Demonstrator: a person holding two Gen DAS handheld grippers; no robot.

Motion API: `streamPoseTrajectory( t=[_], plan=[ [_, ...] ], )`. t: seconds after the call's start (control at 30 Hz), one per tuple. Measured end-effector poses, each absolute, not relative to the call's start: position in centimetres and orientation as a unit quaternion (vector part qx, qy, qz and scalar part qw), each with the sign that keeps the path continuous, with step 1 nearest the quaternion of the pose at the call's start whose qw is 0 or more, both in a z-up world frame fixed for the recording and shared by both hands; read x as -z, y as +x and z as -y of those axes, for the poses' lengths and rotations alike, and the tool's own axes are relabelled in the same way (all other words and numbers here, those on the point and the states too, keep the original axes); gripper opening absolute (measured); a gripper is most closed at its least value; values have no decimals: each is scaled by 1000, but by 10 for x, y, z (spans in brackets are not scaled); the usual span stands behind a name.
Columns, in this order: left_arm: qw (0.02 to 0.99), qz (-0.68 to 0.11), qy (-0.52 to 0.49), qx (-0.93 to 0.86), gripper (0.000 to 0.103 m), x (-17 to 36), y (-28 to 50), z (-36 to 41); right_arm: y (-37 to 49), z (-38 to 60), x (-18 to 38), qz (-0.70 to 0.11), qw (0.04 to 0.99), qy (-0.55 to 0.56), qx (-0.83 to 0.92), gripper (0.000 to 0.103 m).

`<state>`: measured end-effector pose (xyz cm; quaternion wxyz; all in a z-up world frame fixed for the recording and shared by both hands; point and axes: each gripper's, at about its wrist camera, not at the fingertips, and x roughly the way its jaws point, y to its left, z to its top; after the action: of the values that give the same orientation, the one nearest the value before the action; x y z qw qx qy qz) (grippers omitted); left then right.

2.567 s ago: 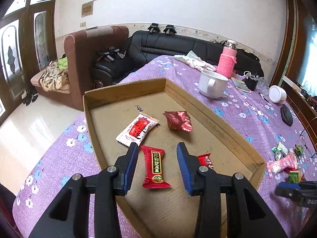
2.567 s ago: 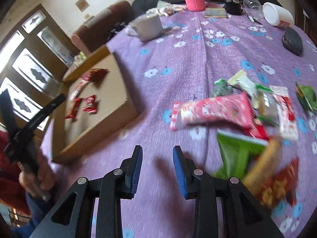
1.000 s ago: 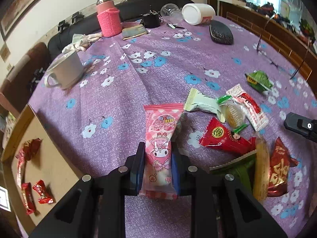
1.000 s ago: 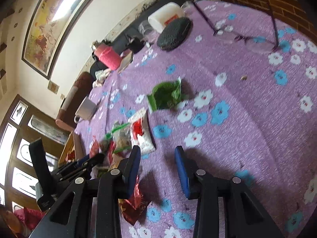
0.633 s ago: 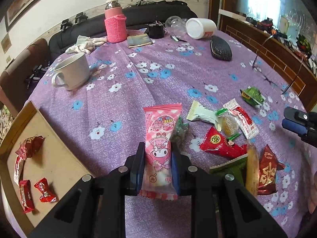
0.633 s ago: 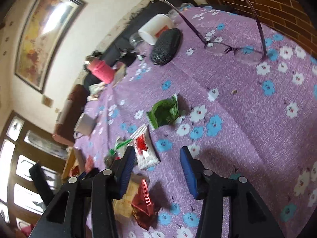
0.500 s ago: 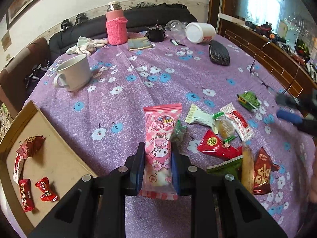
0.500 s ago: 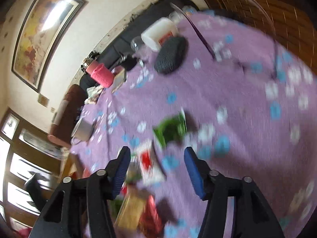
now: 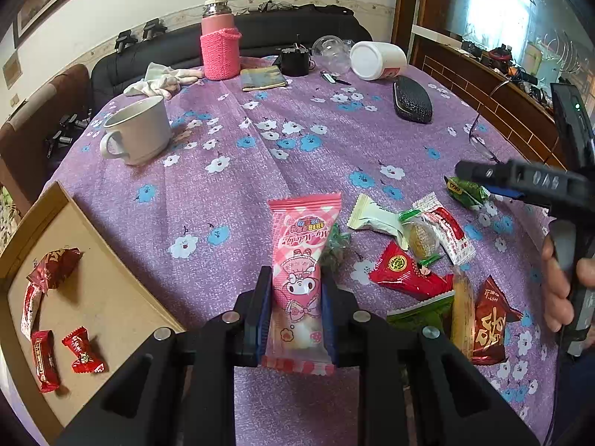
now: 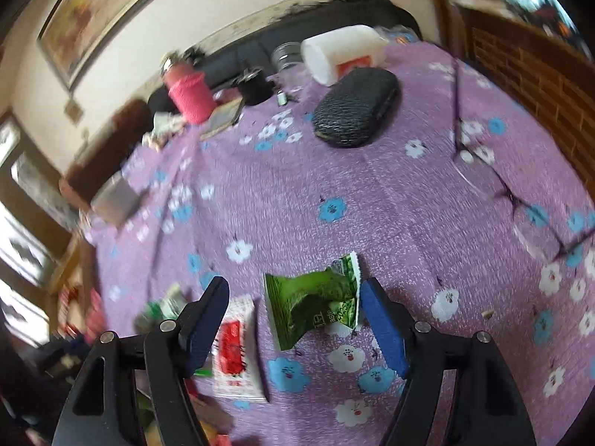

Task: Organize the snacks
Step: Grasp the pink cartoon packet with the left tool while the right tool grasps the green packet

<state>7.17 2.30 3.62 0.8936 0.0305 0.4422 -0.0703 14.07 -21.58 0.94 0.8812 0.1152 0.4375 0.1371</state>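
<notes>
My left gripper (image 9: 293,299) is shut on a long pink snack packet (image 9: 299,256) and holds it above the purple tablecloth. A cardboard tray (image 9: 122,260) at the left holds several red candies (image 9: 80,349). More snacks lie at the right: a white packet (image 9: 373,217), a red packet (image 9: 405,273) and a dark red packet (image 9: 489,321). My right gripper (image 10: 297,319) is wide open around a green snack packet (image 10: 314,303), which also shows in the left wrist view (image 9: 466,187). A red and white packet (image 10: 236,349) lies by its left finger.
A white mug (image 9: 135,135), a pink flask (image 9: 219,50), a tipped white tub (image 9: 375,59), a black glasses case (image 10: 353,113) and spectacles (image 10: 479,171) stand further back on the table. A black sofa runs behind it.
My left gripper left the tray, closed on the pink packet and lifted it. My right gripper swung over to the green packet and opened wider around it.
</notes>
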Motion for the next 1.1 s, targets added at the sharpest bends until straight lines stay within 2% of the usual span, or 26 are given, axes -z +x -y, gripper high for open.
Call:
streamPoseTrajectory(
  t=[0.17, 0.27, 0.4, 0.67, 1.1],
  plan=[
    [893, -444, 34, 67, 23, -33, 73, -21, 140, 208, 3, -437, 886, 80, -135, 75],
    [892, -446, 34, 66, 23, -32, 73, -21, 139, 212, 3, -430, 891, 75, -125, 57],
    [892, -446, 33, 67, 23, -32, 73, -21, 136, 212, 1, -420, 896, 71, -127, 48],
    [893, -444, 30, 66, 23, -32, 72, -21, 123, 195, -11, -391, 911, 35, -125, 46],
    [900, -430, 15, 64, 23, -42, 68, -28, 102, 184, -30, -348, 918, 74, -175, 47]
  ],
)
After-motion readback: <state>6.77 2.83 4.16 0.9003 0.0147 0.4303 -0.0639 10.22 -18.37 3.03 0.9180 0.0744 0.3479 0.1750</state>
